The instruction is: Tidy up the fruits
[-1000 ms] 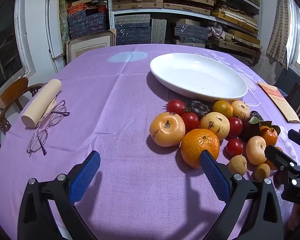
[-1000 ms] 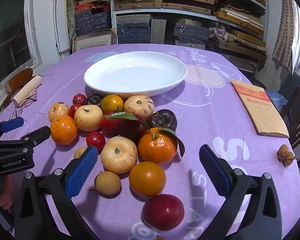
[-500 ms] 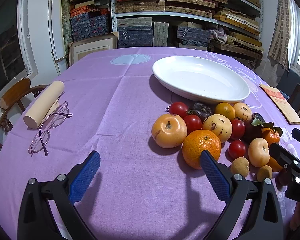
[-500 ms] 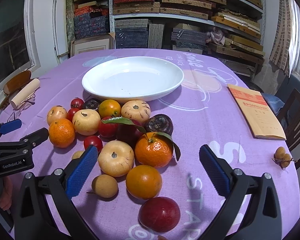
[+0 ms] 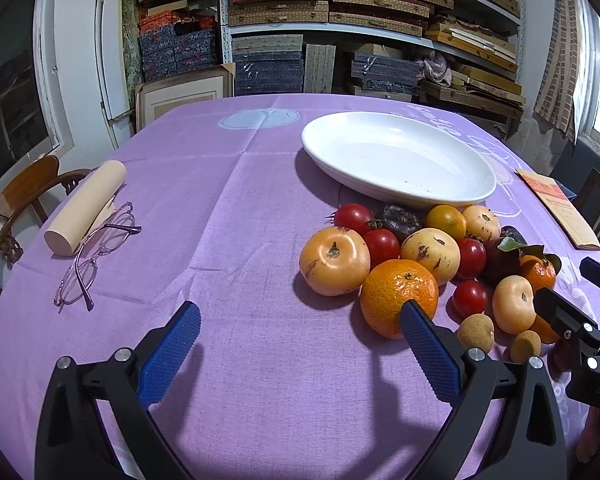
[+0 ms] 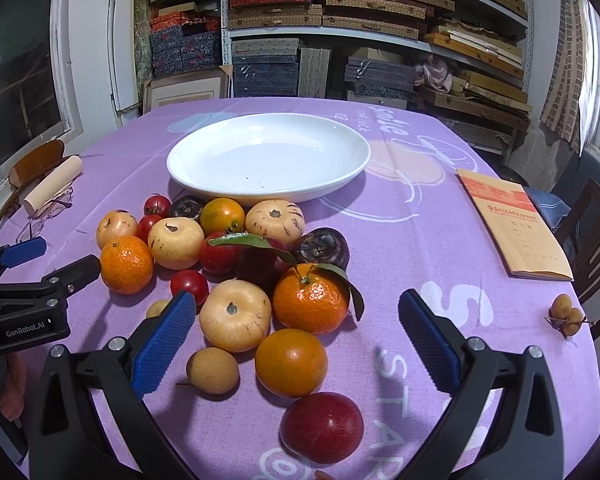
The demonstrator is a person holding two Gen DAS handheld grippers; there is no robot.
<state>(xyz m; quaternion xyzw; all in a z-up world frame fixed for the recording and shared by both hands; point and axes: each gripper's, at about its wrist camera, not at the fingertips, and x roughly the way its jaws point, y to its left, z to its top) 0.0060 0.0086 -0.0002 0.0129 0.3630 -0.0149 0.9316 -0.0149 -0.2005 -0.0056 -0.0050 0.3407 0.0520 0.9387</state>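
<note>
A pile of fruit lies on the purple tablecloth in front of an empty white plate [image 5: 400, 160] [image 6: 268, 160]. It holds oranges, yellow pears, red tomatoes and dark fruits. My left gripper [image 5: 300, 332] is open and empty, low over the cloth; its right finger stands just before a large orange [image 5: 396, 294]. My right gripper [image 6: 292, 328] is open and empty, with a leafy tangerine [image 6: 310, 304], a smooth orange [image 6: 290, 362] and a yellow pear [image 6: 234, 316] between its fingers. A red plum [image 6: 322, 426] lies nearest it.
A rolled paper tube [image 5: 86, 206] and glasses [image 5: 96, 252] lie at the left. A brown envelope [image 6: 514, 224] and small longans [image 6: 566, 312] lie at the right. Wooden chairs stand at the table's edges. Shelves of boxes fill the back wall.
Both grippers have eased slightly toward the fruit pile and lowered a little. Both stay open; no fruit has moved.
</note>
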